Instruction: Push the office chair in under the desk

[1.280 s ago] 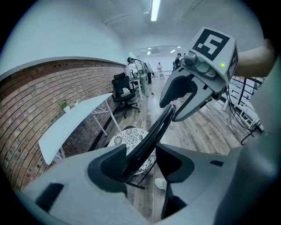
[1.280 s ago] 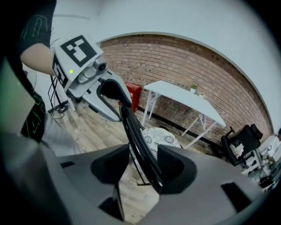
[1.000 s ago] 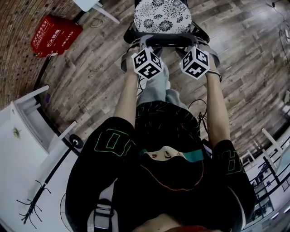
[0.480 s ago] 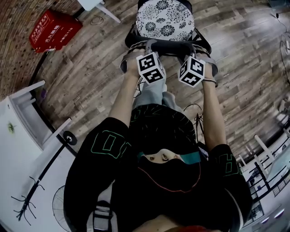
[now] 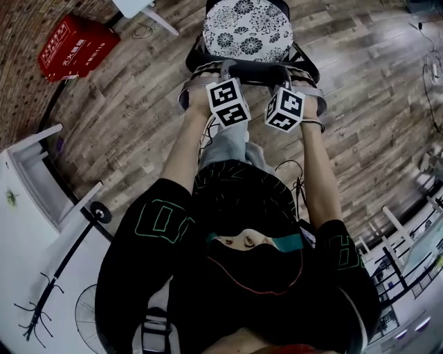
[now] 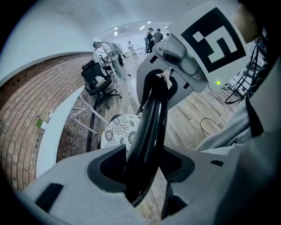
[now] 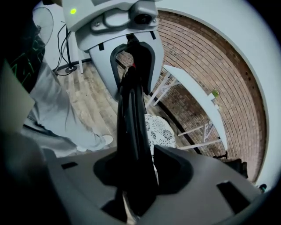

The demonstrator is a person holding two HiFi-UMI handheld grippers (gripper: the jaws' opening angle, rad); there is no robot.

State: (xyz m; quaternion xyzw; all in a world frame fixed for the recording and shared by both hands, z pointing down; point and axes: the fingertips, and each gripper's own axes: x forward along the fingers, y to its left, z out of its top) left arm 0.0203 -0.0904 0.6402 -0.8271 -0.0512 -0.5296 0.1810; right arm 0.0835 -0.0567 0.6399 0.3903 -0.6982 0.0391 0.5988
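Observation:
The office chair has a floral seat cushion (image 5: 246,28) and a black curved top bar on its back (image 5: 257,70). My left gripper (image 5: 220,73) and my right gripper (image 5: 288,76) sit side by side on that bar. In the left gripper view the bar (image 6: 151,118) runs up between the jaws of the left gripper (image 6: 145,169). In the right gripper view the bar (image 7: 131,114) fills the gap of the right gripper (image 7: 136,176). Both pairs of jaws have just been closing on the bar and now press on it.
A white desk (image 6: 57,127) runs along the brick wall beyond the chair, its leg (image 5: 160,21) near the seat. A red box (image 5: 73,50) lies on the wooden floor at left. A white table (image 5: 24,228) stands at my left, cables (image 5: 297,169) by my feet.
Both grippers have sunk a little onto the chair's top bar and rolled, their marker cubes turning inward. The jaws have narrowed round the bar.

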